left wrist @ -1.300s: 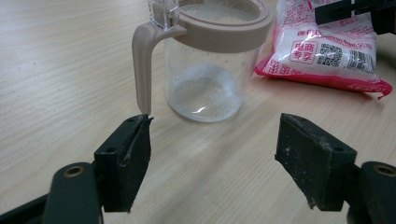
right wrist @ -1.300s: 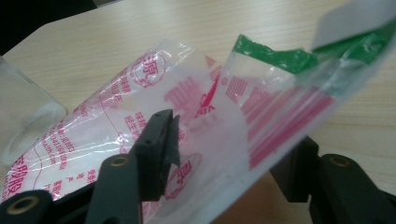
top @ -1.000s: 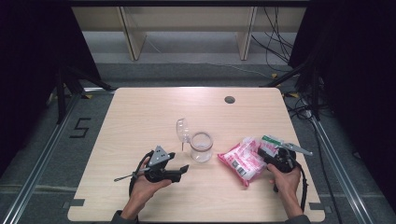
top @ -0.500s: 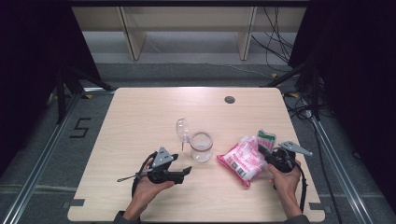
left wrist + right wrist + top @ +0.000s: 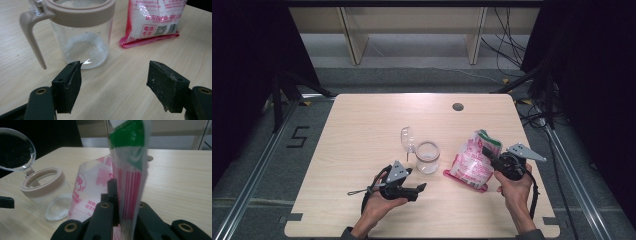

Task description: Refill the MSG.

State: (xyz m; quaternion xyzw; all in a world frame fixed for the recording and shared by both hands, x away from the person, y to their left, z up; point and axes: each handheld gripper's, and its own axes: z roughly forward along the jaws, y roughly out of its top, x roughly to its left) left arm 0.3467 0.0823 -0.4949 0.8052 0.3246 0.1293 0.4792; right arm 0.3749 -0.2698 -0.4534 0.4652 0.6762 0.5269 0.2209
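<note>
A clear glass jar (image 5: 427,156) with a beige rim stands mid-table, its round lid (image 5: 407,137) hinged open to the left. A little white powder lies at the bottom of the jar (image 5: 82,37). A pink and white bag (image 5: 474,160) with a green top leans just right of the jar, its lower end on the table. My right gripper (image 5: 490,154) is shut on the bag's upper edge (image 5: 130,170) and holds that end raised. My left gripper (image 5: 421,188) lies low in front of the jar, its jaws wide open with nothing between them (image 5: 115,85).
The wooden table (image 5: 362,120) has a dark cable hole (image 5: 457,106) near its far edge. A shelf unit stands on the floor behind it, and cables run at the right. The left gripper's own cable loops on the table beside the left hand.
The right gripper has risen and pulled the bag's top end up, so the bag now stands tilted. The left gripper has slid right, closer to the jar.
</note>
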